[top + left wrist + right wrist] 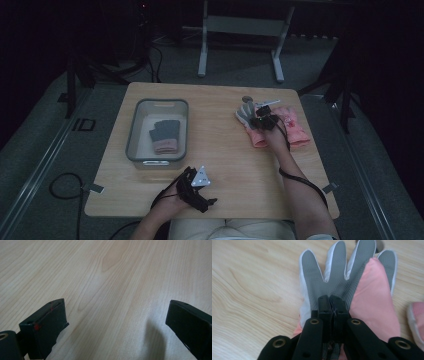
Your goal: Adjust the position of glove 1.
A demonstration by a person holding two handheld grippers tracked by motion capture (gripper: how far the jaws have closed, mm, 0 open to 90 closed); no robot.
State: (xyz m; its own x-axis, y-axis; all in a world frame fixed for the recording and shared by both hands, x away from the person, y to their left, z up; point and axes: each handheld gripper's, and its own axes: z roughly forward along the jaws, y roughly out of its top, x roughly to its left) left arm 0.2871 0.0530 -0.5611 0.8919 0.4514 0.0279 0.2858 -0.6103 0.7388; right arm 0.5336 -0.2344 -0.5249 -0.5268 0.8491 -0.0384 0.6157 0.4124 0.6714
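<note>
A grey-palmed glove with a pink back (246, 114) lies at the table's far right, palm up in the right gripper view (332, 277), its pink part (372, 297) folded over at the right. My right gripper (262, 121) (332, 302) is shut, jaws pressed together on the glove's palm fabric. A second pink glove (294, 126) (417, 320) lies just right of it. My left gripper (199, 191) (116, 315) hovers open over bare wood near the front edge, nothing between its jaws.
A clear plastic bin (134, 145) stands at the left of the table and holds a dark grey glove with a pink cuff (164, 135). A small round grey object (247, 99) sits beyond the glove's fingertips. Metal stand legs (202, 55) rise behind the table.
</note>
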